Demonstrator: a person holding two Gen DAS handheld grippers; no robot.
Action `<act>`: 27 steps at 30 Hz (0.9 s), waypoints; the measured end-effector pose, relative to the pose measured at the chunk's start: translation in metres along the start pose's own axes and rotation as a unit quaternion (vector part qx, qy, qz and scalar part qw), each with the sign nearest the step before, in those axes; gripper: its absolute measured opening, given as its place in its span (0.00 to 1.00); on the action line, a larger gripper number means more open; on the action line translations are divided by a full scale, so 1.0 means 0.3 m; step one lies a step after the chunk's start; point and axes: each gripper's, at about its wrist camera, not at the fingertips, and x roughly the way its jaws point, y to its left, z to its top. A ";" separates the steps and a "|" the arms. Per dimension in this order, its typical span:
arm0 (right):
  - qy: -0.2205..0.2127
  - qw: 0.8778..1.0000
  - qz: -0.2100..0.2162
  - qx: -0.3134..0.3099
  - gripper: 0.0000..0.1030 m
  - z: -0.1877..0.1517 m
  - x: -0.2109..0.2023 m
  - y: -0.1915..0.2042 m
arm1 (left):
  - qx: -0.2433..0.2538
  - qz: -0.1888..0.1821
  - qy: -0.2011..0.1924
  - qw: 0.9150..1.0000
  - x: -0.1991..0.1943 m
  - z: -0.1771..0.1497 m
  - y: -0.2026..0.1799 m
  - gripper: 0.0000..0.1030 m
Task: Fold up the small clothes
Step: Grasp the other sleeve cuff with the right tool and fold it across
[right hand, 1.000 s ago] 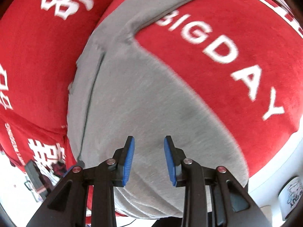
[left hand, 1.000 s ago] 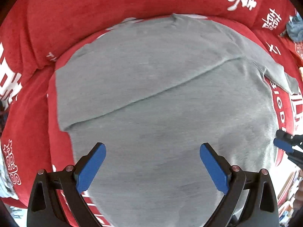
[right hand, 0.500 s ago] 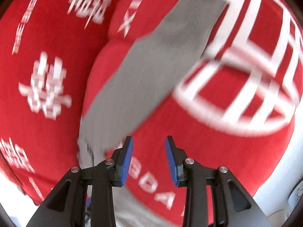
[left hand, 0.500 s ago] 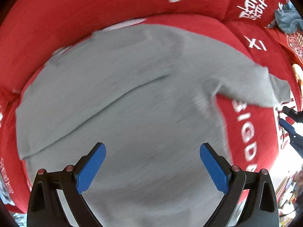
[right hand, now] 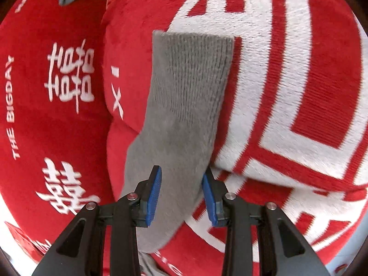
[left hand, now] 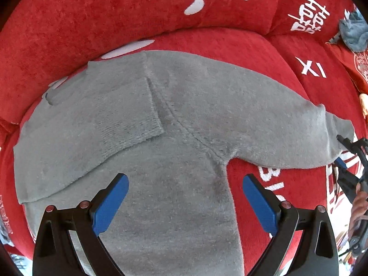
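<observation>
A grey sweater (left hand: 184, 138) lies flat on a red sofa cover (left hand: 92, 18), filling the frame's middle; one sleeve (right hand: 184, 105) stretches toward the right edge. The left gripper (left hand: 184, 204) hangs spread wide above the body. The right gripper (right hand: 181, 193) straddles the sleeve, jaws partly apart, pads not pressing it.

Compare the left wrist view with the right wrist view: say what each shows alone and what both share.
Left wrist only: the grey sweater's body, one sleeve folded across it, and the wide-open left gripper above it. Right wrist only: the ribbed cuff of the outstretched sleeve up close, lying between the right gripper's open pads. Both: that sleeve, the red sofa cover and the right gripper.
</observation>
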 end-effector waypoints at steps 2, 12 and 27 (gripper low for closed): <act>0.005 0.999 0.026 0.020 0.37 0.006 0.008 -0.005 | -0.008 0.005 -0.002 1.000 -0.003 -0.004 0.015 0.97; 0.084 0.983 0.158 -0.036 0.06 -0.066 0.067 0.256 | -0.073 0.032 -0.018 0.997 -0.059 -0.082 0.218 0.97; 0.274 0.877 0.200 -0.342 0.06 -0.832 0.421 0.877 | -0.202 0.052 -0.054 0.977 -0.134 -0.246 0.761 0.97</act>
